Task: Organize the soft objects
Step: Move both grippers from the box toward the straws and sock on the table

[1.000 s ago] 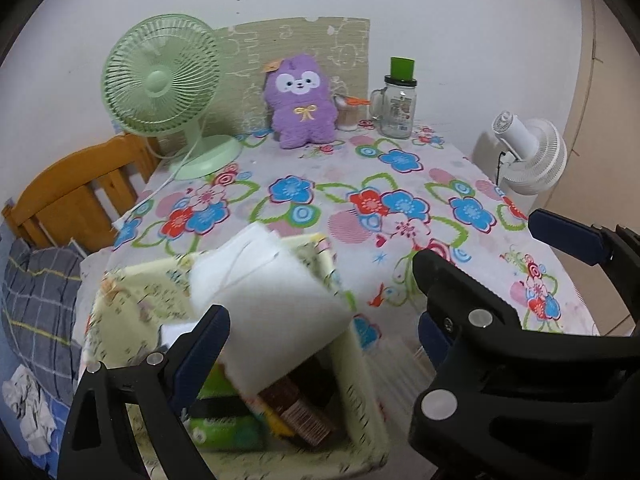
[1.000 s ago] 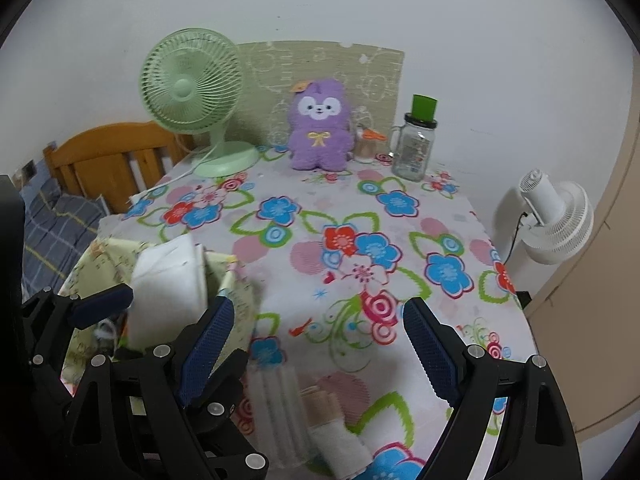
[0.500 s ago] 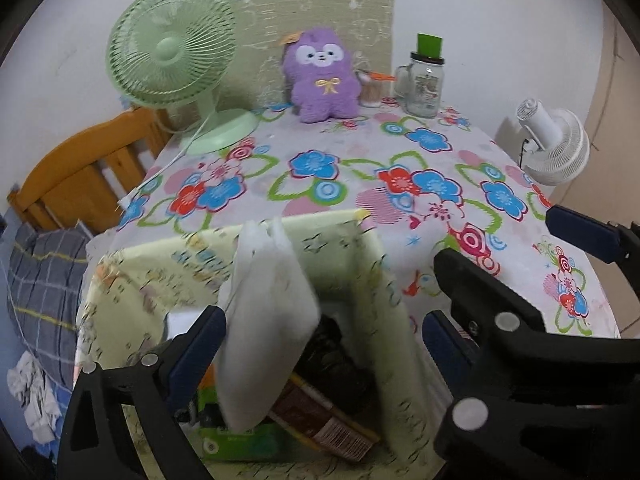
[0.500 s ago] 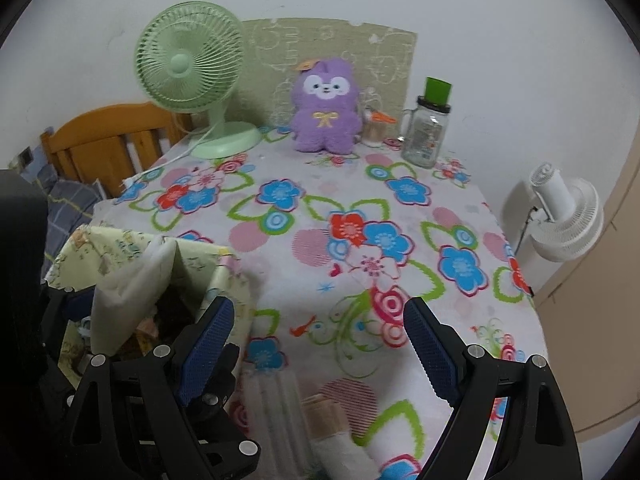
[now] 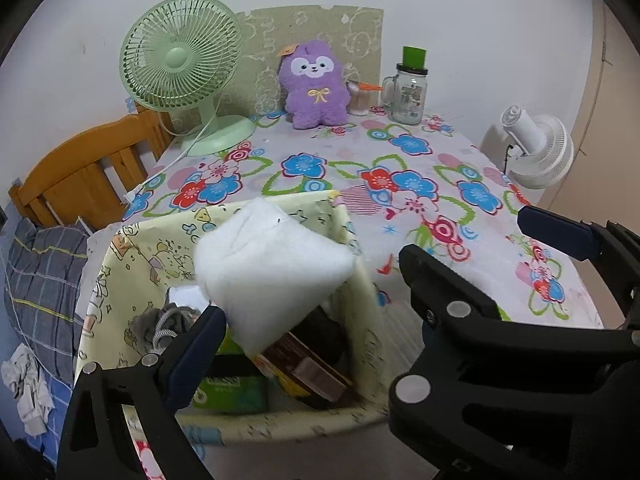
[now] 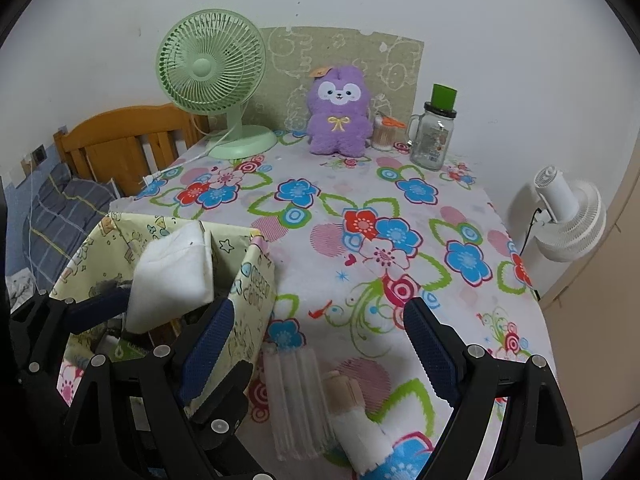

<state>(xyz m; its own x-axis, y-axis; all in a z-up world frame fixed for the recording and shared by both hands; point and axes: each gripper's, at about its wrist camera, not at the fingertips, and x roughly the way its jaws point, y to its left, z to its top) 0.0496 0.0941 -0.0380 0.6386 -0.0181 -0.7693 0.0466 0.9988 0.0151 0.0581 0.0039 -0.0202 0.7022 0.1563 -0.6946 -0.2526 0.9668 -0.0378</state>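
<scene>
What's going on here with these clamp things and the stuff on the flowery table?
A person is tidying soft things into a yellow fabric bin with a handheld gripper in each hand. A white folded cloth sits over the bin's opening, against one finger of the open left gripper; whether it is released I cannot tell. The right gripper hangs open and empty above the tablecloth, where a clear pleated pouch and a beige and white roll wait.

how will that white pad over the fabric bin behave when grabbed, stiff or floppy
The white pad looks soft and probably light: its edges are rounded and fuzzy. It likely flexes but keeps some shape, since it juts over the fabric bin without drooping. The left gripper stands open.
</scene>
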